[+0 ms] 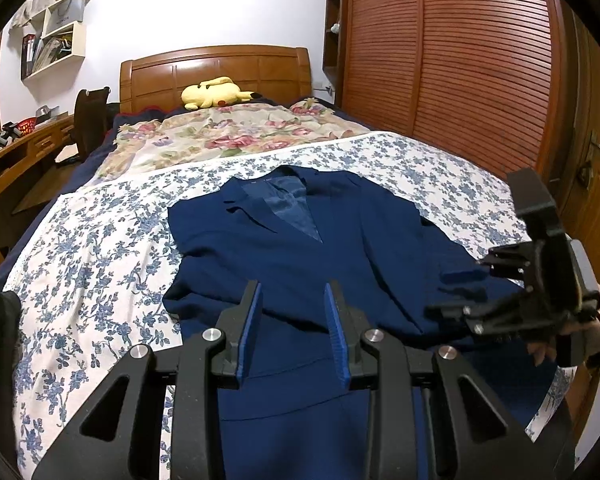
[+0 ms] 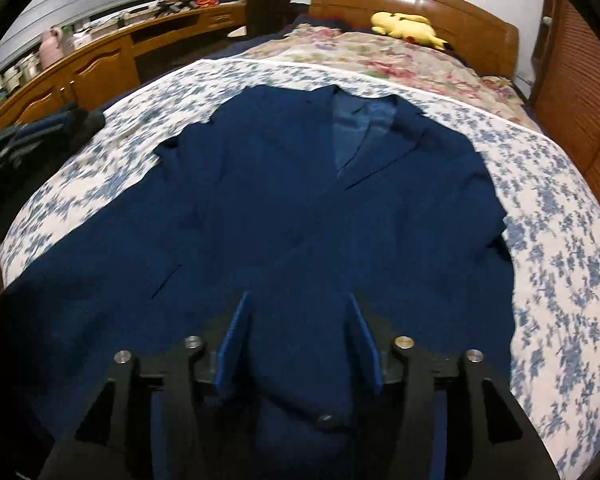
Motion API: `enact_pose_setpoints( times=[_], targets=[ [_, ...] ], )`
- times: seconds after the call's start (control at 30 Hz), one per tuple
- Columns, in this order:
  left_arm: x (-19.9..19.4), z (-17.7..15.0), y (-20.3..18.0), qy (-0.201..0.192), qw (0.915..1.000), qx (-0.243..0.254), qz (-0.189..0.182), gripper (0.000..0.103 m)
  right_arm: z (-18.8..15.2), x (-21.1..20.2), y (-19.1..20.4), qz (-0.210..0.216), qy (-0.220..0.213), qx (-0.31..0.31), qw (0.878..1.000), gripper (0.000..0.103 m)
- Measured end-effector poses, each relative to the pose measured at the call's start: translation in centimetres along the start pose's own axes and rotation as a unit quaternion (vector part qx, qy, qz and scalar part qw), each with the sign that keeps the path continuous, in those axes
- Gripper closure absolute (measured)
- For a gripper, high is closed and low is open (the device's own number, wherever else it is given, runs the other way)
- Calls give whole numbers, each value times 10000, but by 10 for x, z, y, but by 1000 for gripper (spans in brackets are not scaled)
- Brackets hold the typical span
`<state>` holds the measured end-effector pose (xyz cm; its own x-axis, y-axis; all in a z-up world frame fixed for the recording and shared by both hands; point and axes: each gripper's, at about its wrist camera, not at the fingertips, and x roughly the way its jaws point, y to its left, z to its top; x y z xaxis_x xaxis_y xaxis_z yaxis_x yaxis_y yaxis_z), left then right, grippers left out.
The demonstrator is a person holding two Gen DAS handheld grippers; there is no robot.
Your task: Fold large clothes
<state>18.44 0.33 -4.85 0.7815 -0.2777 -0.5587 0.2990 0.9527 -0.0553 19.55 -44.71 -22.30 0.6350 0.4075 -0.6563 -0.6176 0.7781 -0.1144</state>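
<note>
A navy blue suit jacket lies front up on the bed, collar toward the headboard, sleeves folded in over the body. It fills the right wrist view. My left gripper is open and empty, hovering over the jacket's lower front. My right gripper is open and empty above the jacket's lower middle, near a dark button. The right gripper also shows in the left wrist view, over the jacket's right side.
The bed has a blue-flowered white sheet and a rose-patterned quilt behind it. A yellow plush toy lies by the wooden headboard. A wooden wardrobe stands right, a desk left. Dark clothes lie at the bed's left edge.
</note>
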Motion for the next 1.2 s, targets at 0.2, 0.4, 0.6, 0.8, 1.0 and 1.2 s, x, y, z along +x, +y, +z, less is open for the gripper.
enact_pose_setpoints(
  times=[0.2,0.4,0.6,0.8,1.0,1.2],
  targets=[
    [3,-1,-3,31,10000,3,10,70,-5,-1,10,297,41,-161,9994,42],
    [3,-1,-3,18,10000,19,2,70,-4,17,-3,-58,198,-139,9997,42],
    [2,0,-2,13,10000,18,10,70,0,40,-25,-265,226,162,9993,54],
    [-3,0,1,-46,10000,-6,23,70,6,34,-24,-100,-60,178,9998,93],
    [-9,1,9,-143,9997,-16,193,70,42,-11,-7,156,-878,-104,9960,94],
    [-14,0,27,-159,9991,-126,377,70,75,-31,18,442,-1314,-175,9902,94]
  ],
)
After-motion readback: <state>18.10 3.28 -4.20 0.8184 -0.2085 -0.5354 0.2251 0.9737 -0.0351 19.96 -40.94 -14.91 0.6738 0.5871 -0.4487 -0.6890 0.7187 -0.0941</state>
